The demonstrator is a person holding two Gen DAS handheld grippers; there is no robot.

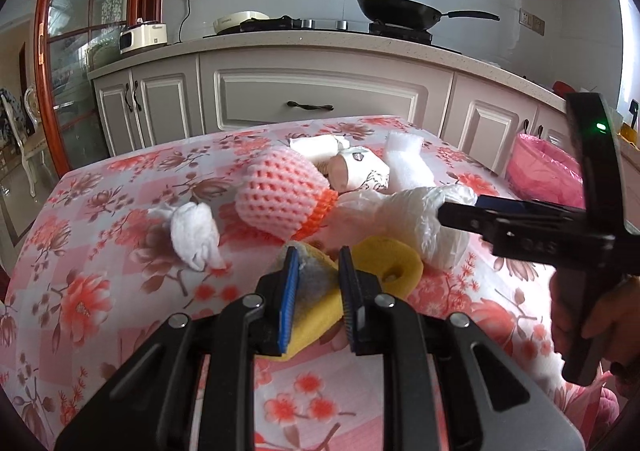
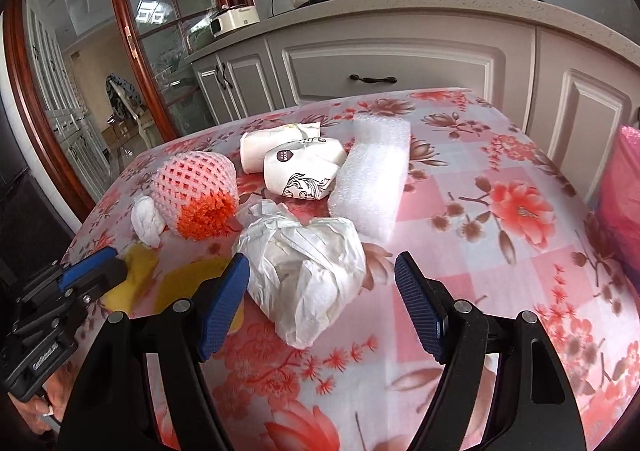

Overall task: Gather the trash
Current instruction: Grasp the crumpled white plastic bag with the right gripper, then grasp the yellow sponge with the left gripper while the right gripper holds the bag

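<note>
Trash lies on a floral tablecloth (image 1: 100,243). My left gripper (image 1: 319,275) is shut on a yellow foam piece (image 1: 384,263), which also shows in the right wrist view (image 2: 180,283). My right gripper (image 2: 322,303) is open, its blue pads on either side of a crumpled white plastic bag (image 2: 308,271), seen in the left wrist view too (image 1: 416,211). Behind lie a pink and orange foam fruit net (image 2: 196,191), two paper cups (image 2: 304,175), a white foam sheet (image 2: 372,183) and a small crumpled tissue (image 1: 196,231).
A bin with a pink liner (image 1: 544,171) stands beyond the table's right edge. Grey kitchen cabinets (image 1: 312,99) run behind the table, with a black pan (image 1: 400,11) on the stove. A glass door (image 2: 80,71) is at the left.
</note>
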